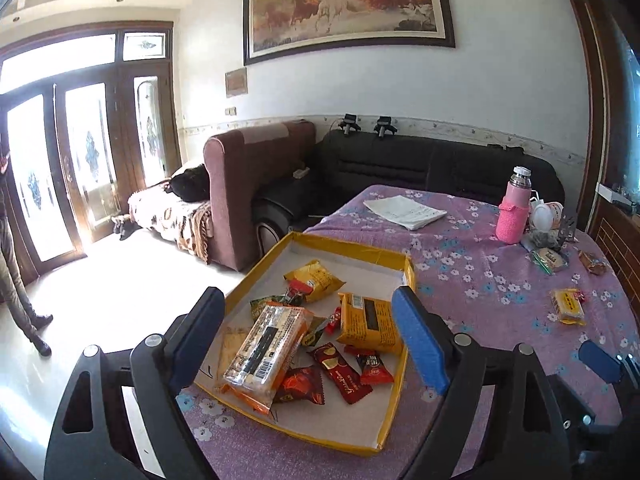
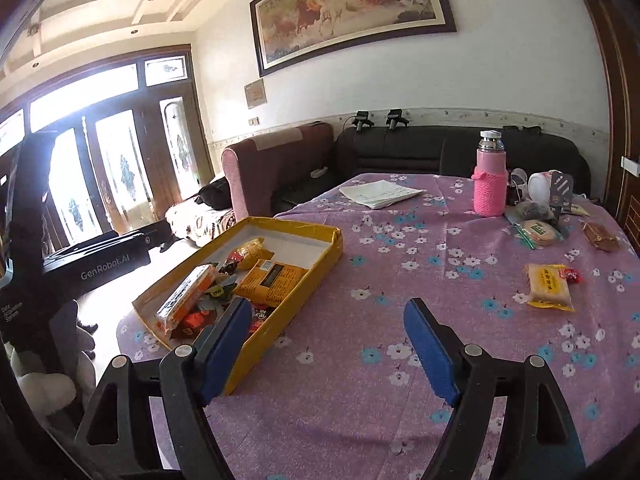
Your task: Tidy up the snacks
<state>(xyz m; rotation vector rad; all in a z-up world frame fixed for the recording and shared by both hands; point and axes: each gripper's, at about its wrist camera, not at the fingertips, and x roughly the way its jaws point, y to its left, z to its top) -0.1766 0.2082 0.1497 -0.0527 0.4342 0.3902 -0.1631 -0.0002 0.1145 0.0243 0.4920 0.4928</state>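
A shallow yellow box (image 1: 362, 249) sits at the table's left edge and holds several wrapped snacks: a long clear-and-orange cracker pack (image 1: 266, 350), an orange packet (image 1: 370, 322), red candies (image 1: 340, 372). My left gripper (image 1: 310, 334) is open and empty, hovering above the box. The box also shows in the right wrist view (image 2: 294, 226). My right gripper (image 2: 328, 346) is open and empty over bare cloth beside the box. A yellow cake packet (image 2: 548, 286), a round cracker pack (image 2: 538, 232) and a brown snack (image 2: 600, 236) lie loose at the right.
The table has a purple flowered cloth (image 2: 400, 264). A pink flask (image 2: 490, 174), a white cup (image 2: 540, 186) and papers (image 2: 380, 194) stand at the far side. Sofas lie beyond the table. A person stands at the left by the glass doors (image 1: 16, 280).
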